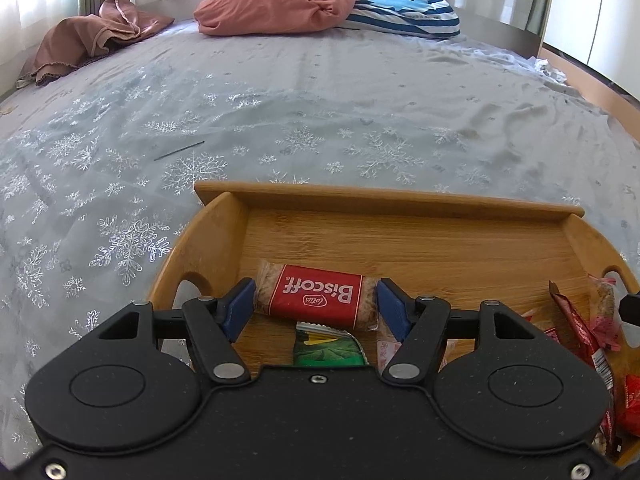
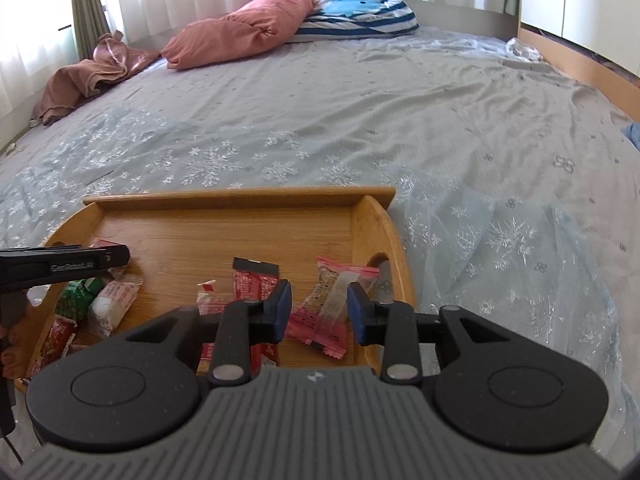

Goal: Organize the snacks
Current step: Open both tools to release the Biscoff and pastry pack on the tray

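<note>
A wooden tray (image 1: 400, 200) lies on the bed and holds several snack packets. My left gripper (image 1: 316, 304) has its blue pads at both ends of a red Biscoff packet (image 1: 316, 295) over the tray's left part; they appear to grip it. A green packet (image 1: 326, 346) lies just below it. My right gripper (image 2: 319, 312) is open over the tray's right end (image 2: 240, 194), its pads either side of a pink-and-clear snack packet (image 2: 332, 292). Red packets (image 2: 254, 280) lie left of it. The left gripper (image 2: 64, 266) shows at the left edge of the right wrist view.
The tray sits on a grey snowflake bedspread (image 1: 280, 120). A pink pillow (image 1: 276, 6), a blue striped pillow (image 1: 404, 10) and a brown cloth (image 1: 92, 36) lie at the far end by the curtains. White and red packets (image 2: 114, 302) lie at the tray's left.
</note>
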Available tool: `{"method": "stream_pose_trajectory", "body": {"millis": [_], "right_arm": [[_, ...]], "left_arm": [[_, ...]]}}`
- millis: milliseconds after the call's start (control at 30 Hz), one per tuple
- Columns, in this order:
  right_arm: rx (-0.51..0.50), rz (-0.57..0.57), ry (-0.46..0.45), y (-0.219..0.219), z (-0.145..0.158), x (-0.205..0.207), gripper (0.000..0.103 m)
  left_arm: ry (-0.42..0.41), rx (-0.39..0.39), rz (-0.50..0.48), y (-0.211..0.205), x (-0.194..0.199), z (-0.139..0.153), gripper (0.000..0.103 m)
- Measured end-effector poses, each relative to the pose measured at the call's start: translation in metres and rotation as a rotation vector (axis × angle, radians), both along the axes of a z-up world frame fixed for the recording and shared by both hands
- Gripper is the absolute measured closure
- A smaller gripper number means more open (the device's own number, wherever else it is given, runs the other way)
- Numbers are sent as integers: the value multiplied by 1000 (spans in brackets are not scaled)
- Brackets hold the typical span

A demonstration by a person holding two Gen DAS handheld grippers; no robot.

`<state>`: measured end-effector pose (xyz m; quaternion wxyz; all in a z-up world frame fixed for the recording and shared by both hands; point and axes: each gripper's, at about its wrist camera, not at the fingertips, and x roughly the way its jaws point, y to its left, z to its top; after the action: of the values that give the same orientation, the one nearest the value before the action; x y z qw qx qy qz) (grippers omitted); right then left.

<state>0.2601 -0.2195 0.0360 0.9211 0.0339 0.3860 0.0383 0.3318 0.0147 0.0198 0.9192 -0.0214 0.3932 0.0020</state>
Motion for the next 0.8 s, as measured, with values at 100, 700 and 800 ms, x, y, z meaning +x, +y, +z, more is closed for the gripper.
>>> {"method": "stream_pose_trajectory", "body": {"millis": [100,700,800], "right_arm": [[1,13,-6,3,3,-2,63],[-4,122,-100,28,24,-62,29],[-8,144,-125,35,25,-80,25]], "left_arm": [[6,-1,3,0,-1,1,38],[-59,-14,-108,-2,-75,39,17],[-66,-3,-131,-5,-95,44,16]]}}
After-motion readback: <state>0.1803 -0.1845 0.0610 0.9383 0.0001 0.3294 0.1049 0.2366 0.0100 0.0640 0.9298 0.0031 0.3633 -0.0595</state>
